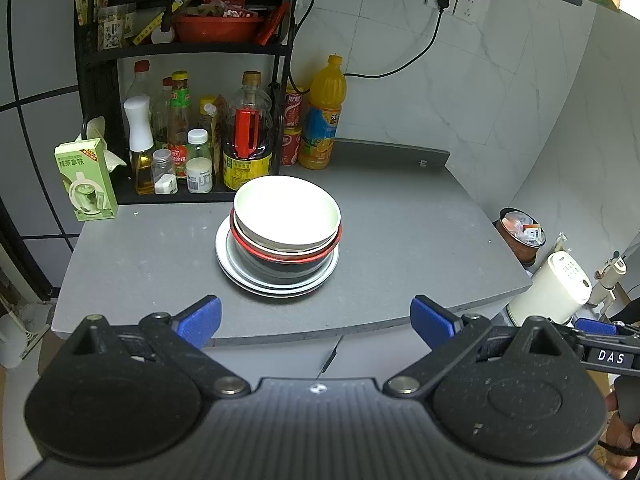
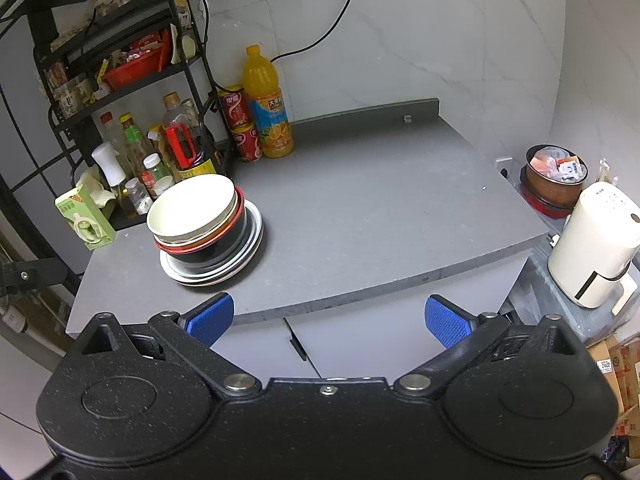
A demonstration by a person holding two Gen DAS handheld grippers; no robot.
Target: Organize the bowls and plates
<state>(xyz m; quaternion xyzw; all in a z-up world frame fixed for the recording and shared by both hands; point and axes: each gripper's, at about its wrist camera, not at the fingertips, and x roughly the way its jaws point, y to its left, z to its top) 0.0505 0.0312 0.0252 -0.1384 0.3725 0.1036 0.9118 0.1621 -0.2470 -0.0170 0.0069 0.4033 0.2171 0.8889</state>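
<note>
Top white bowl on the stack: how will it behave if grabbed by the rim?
The white bowl looks rigid and glazed, so probably slippery in the jaws. It sits slightly askew in the red-rimmed bowl, so it may shift it. Likely breakable if dropped.

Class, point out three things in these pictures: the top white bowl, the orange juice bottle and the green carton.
top white bowl (image 1: 286, 210): left wrist view, inside of the bowl.
orange juice bottle (image 2: 266, 104): right wrist view, on its label.
green carton (image 1: 86, 180): left wrist view, front face.
</note>
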